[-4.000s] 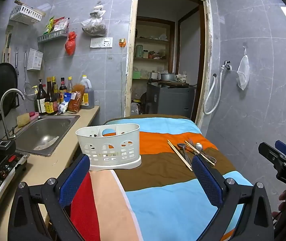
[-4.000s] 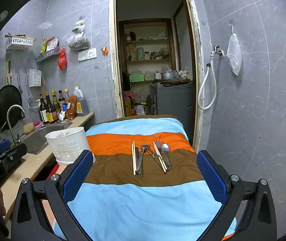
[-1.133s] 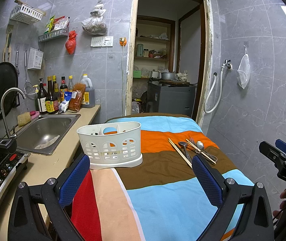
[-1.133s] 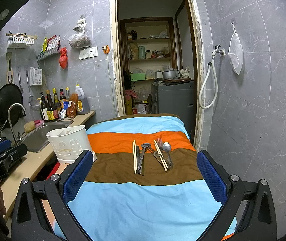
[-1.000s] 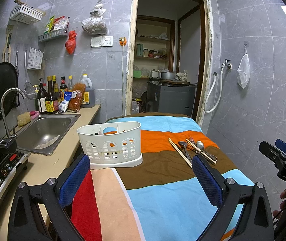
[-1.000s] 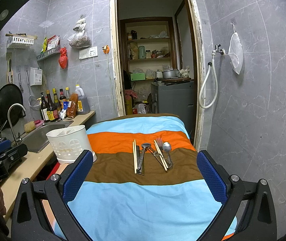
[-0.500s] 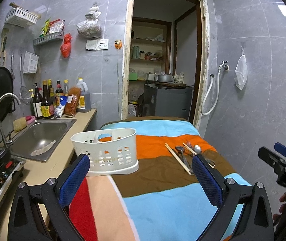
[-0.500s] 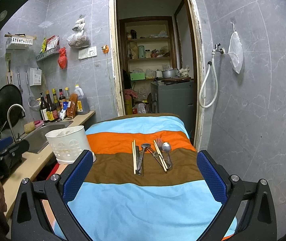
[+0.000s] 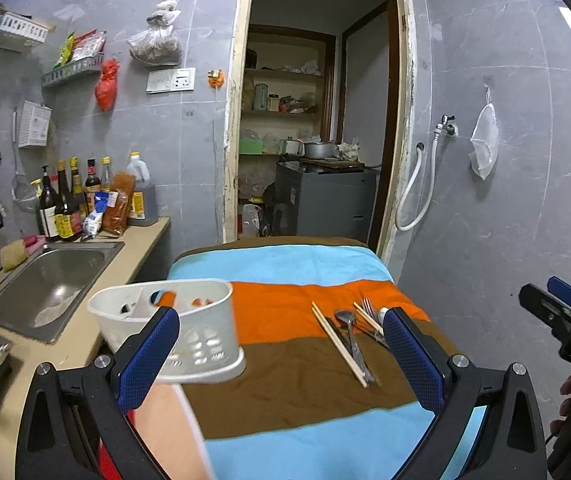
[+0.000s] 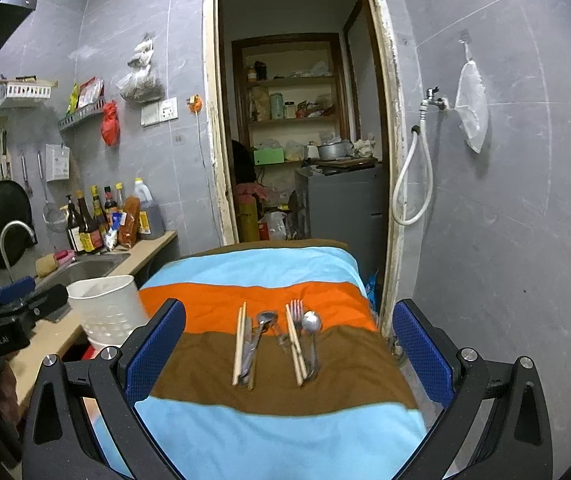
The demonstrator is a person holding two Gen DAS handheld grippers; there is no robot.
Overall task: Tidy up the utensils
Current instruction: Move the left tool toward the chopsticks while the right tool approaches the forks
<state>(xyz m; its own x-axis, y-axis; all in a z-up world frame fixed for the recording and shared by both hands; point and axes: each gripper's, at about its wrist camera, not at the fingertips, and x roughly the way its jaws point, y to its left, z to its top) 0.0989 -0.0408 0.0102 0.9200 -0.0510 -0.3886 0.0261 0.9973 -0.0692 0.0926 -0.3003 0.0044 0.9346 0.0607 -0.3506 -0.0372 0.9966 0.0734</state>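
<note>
Holding both grippers wide apart, you have nothing between their fingers. Your left gripper [image 9: 281, 354] hangs above the striped cloth [image 9: 305, 392], with its left finger [image 9: 147, 354] in front of the white basket [image 9: 189, 320]. Your right gripper [image 10: 288, 350] points straight at the utensils, also spread wide and empty.

On the brown stripe, reaching onto the orange one, lie two sets side by side: a pair of chopsticks [image 10: 239, 344] with a spoon [image 10: 263, 326] just beside it, then a fork [image 10: 295, 307], a second pair of chopsticks [image 10: 295, 346] and a second spoon [image 10: 311, 326]. The basket stands at the left edge of the cloth, near the sink [image 9: 57, 280]. Behind the sink, bottles [image 9: 71, 204] stand against the wall. Farther back, an open doorway [image 10: 297, 140] shows shelves.
</note>
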